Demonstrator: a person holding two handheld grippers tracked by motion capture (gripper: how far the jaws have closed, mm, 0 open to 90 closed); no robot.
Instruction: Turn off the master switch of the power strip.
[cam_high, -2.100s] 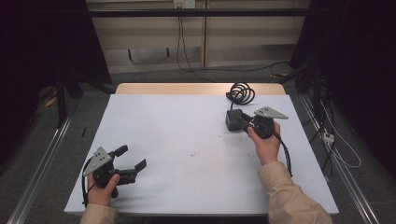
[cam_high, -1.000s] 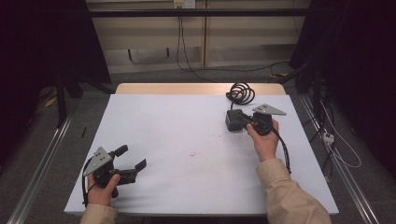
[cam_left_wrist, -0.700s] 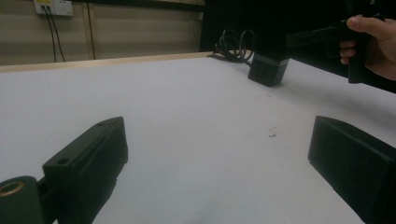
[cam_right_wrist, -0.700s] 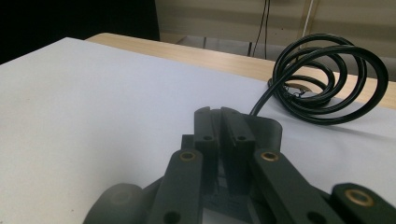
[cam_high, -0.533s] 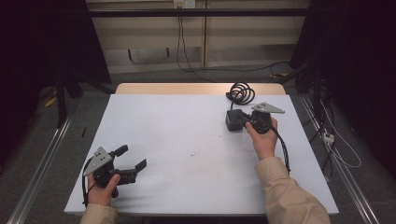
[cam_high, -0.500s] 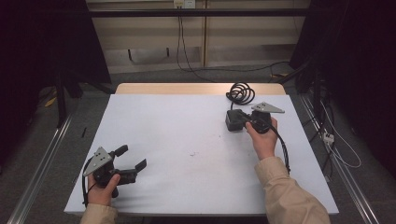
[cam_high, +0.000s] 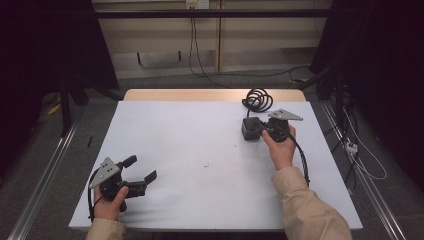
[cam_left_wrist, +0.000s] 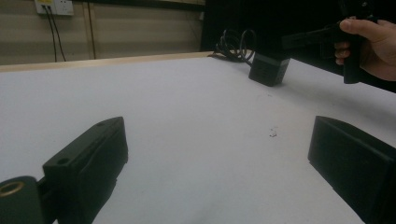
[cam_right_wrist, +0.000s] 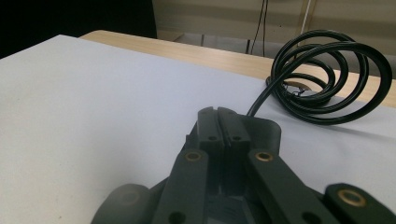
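Observation:
My left gripper (cam_high: 141, 168) rests near the table's front left corner, held by a hand, jaws wide open with nothing between them (cam_left_wrist: 219, 158). My right gripper (cam_high: 261, 129) is at the back right of the table, pointing left at a black power adapter (cam_high: 249, 129). Its jaws are shut, pressed flat against each other (cam_right_wrist: 218, 116), and the adapter (cam_right_wrist: 264, 128) lies just beyond and under the tips. A coiled black cable (cam_high: 257, 99) runs from the adapter toward the table's far edge. From the left gripper view the adapter (cam_left_wrist: 268, 70) sits far across the table.
The white table top (cam_high: 200, 145) has a wooden strip (cam_high: 200, 95) along its far edge. A few small dark specks (cam_high: 206, 165) mark the middle. Loose cables (cam_high: 360, 155) lie on the floor to the right, and metal rails flank both sides.
My right gripper and hand have shifted slightly toward the far edge beside the adapter. The left gripper has stayed still and open.

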